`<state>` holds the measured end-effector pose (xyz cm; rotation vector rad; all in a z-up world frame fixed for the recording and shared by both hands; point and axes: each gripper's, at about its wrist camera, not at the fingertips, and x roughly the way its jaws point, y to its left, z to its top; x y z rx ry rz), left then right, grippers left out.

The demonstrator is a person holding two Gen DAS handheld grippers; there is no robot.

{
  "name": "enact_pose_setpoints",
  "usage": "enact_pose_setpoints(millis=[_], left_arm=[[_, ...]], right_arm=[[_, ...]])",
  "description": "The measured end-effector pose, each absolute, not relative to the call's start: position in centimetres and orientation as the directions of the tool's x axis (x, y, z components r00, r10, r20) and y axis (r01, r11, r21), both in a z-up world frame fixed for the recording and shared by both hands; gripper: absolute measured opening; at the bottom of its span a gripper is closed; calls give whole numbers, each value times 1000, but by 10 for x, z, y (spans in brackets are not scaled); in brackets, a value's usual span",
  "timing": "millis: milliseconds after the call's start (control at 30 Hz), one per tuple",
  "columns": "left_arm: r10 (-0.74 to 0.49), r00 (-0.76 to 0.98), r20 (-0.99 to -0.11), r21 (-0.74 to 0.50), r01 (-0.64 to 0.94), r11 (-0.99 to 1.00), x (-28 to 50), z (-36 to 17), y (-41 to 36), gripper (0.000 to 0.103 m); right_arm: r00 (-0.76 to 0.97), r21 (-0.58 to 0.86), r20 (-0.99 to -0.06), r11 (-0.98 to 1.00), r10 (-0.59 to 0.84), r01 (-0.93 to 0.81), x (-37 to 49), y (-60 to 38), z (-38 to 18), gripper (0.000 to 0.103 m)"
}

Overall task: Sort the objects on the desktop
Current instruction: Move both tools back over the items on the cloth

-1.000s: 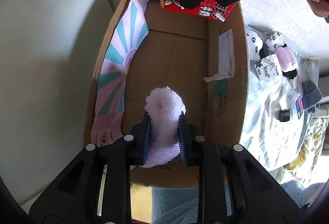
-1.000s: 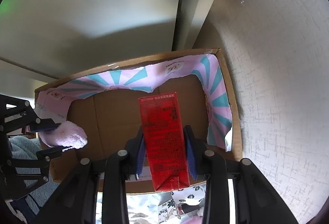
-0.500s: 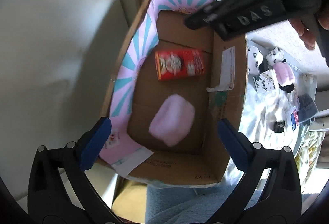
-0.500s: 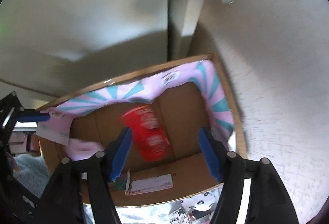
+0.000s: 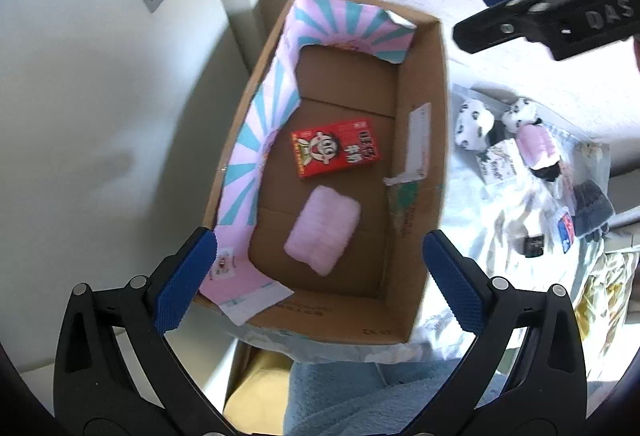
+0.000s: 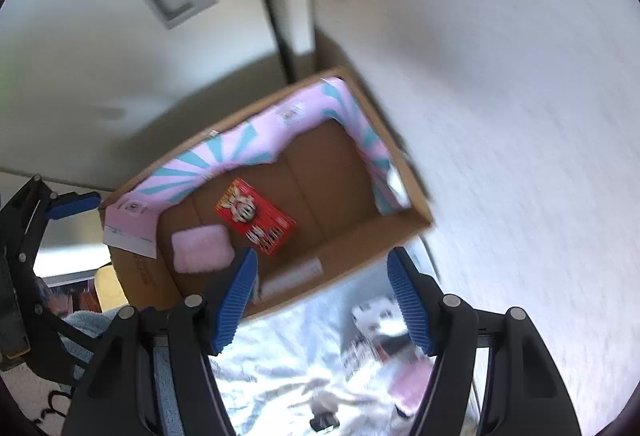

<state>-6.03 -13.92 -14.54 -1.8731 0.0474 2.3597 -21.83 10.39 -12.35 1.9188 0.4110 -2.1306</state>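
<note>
Left wrist view: the left gripper (image 5: 320,272) is seen with jaws spread wide and nothing held, above a cardboard box (image 5: 424,172) lined with pink-and-teal striped paper. On the box floor lie a flat red carton (image 5: 335,153) and, just beside it, a soft pink fluffy pad (image 5: 322,229). Small plush toys (image 5: 532,144) are scattered on crinkled patterned cloth to the right.

Right wrist view: the right gripper (image 6: 322,302), likewise released and empty, is held over the box's near edge. The next pick is best made by approaching one toy squarely and closing gently, since plush compresses.
</note>
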Motion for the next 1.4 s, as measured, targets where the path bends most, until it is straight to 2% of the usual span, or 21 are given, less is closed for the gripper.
enact_pose_setpoints(millis=[233,367,533,700,1000,1400], left_arm=[[108,-224,-969,-60,-209,-976,-58,-126,-101,102],[164,-226,-960,-97,-283,-954,-58,-111,-72,102],[252,-197,-947,-172,-351,-920,-57,-105,-32,102],[261,-173,-950,-174,-399,-900,-58,-110,14,102],[137,-183,-973,-43,-441,-896,-62,-147,73,102],[47,-164,-985,31,-442,-897,-74,-194,110,101]], right_arm=[[-153,-65,-988,-941,15,331,-165,133,-78,63],[-164,-80,-986,-959,36,273,-128,162,-59,63],[-150,-134,-983,-978,111,158,-75,211,-54,63],[-106,-166,-981,-986,162,25,-17,265,-61,63],[-36,-171,-984,-976,177,-137,78,328,-92,63],[-2,-111,-994,-981,113,-158,114,371,-152,63]])
